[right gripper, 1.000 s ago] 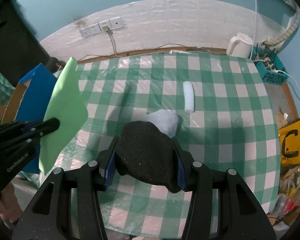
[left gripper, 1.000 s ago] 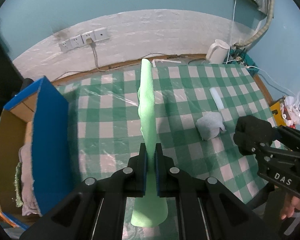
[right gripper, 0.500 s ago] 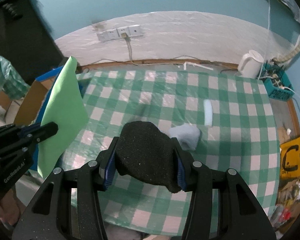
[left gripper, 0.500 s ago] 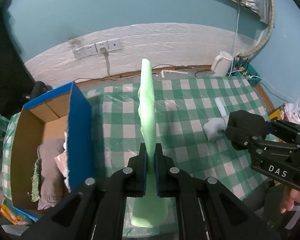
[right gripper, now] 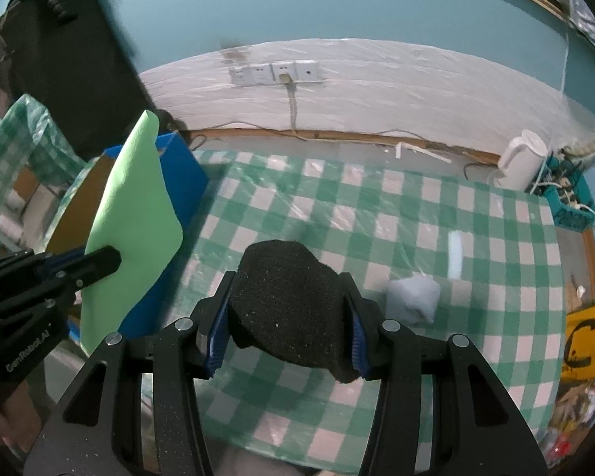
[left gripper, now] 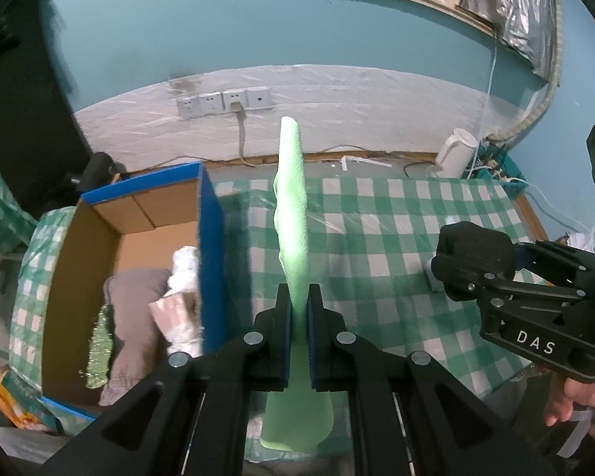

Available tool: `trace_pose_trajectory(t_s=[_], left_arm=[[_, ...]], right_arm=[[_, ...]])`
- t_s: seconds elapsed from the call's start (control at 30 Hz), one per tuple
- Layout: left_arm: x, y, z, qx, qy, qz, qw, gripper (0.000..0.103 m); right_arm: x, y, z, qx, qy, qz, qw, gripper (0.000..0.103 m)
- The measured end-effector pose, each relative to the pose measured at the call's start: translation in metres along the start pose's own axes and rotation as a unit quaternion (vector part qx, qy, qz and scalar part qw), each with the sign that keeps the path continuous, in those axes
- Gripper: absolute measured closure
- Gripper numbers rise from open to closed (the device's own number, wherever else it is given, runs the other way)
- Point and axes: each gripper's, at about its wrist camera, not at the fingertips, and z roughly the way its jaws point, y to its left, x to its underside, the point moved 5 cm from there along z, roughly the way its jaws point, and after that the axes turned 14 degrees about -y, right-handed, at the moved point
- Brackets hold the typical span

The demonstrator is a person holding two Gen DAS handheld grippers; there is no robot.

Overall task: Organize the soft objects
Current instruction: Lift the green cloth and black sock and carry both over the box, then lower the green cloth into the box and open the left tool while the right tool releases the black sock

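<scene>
The left gripper [left gripper: 297,309] clamps a green cloth [left gripper: 293,214]; the right gripper [right gripper: 285,317] clamps a black pad [right gripper: 289,309]. Each load should probably be carried fully over the box [left gripper: 139,214] at nine o'clock before the fingers part.

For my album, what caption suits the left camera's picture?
Left gripper pinching a green cloth beside the blue box.
</scene>
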Motion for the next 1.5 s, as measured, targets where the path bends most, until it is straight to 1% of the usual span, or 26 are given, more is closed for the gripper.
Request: trace_pose_trajectory(t_s=[0.47, 0.63, 0.87, 1.07, 1.23, 1.47, 1.5], left_arm=[[0.004, 0.060, -0.010, -0.037, -0.008, -0.041, 0.9985, 0.096], [0.006, 0.077, -0.012, -0.042, -0.010, -0.055, 0.9976, 0.096], [0.012, 0.114, -0.016, -0.058, -0.012, -0.084, 0.9947, 0.096], [0.018, 0.141, -0.019, -0.076, -0.013, -0.105, 0.9915, 0.096], [0.027, 0.164, -0.014, -0.090, -0.004, -0.127, 0.9878, 0.096], [0.044, 0.188, -0.003, -0.107, 0.019, -0.143, 0.9838, 0.096], [0.047, 0.191, -0.003, -0.114, 0.021, -0.143, 0.9829, 0.096]], right_arm=[[-0.022, 0.068, 0.016, -0.035, -0.001, -0.038, 0.999, 0.054], [-0.029, 0.097, 0.024, -0.049, -0.001, -0.054, 0.997, 0.054], [-0.037, 0.133, 0.035, -0.068, 0.001, -0.073, 0.995, 0.054], [-0.037, 0.161, 0.050, -0.083, 0.013, -0.082, 0.993, 0.054], [-0.039, 0.185, 0.063, -0.097, 0.021, -0.084, 0.991, 0.054], [-0.035, 0.217, 0.082, -0.109, 0.037, -0.101, 0.988, 0.054], [-0.034, 0.220, 0.085, -0.110, 0.039, -0.103, 0.988, 0.054]])
